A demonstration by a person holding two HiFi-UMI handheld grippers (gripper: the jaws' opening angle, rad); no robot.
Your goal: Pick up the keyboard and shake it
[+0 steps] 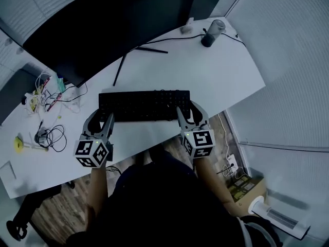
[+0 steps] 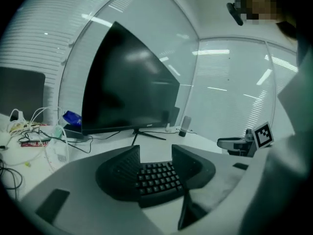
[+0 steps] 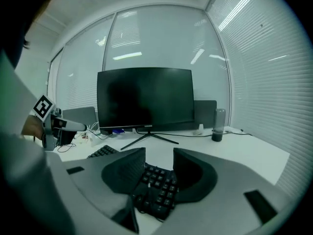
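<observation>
Left gripper (image 1: 101, 123) & right gripper (image 1: 189, 115) both gape wide, each w/ one end of the keyboard (image 1: 144, 105) btwn its jaws. It lies flat on the desk (image 1: 216, 76), near the front edge. We reckon a shallow corner bite could let it slip or tilt once lifted. Both forearms reach fwd, grippers low, angled slightly inward.

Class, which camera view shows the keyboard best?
The head view: the keyboard shows at almost full length, lying on the desk. The left and right gripper views each show only a patch of its keys, up close.
</observation>
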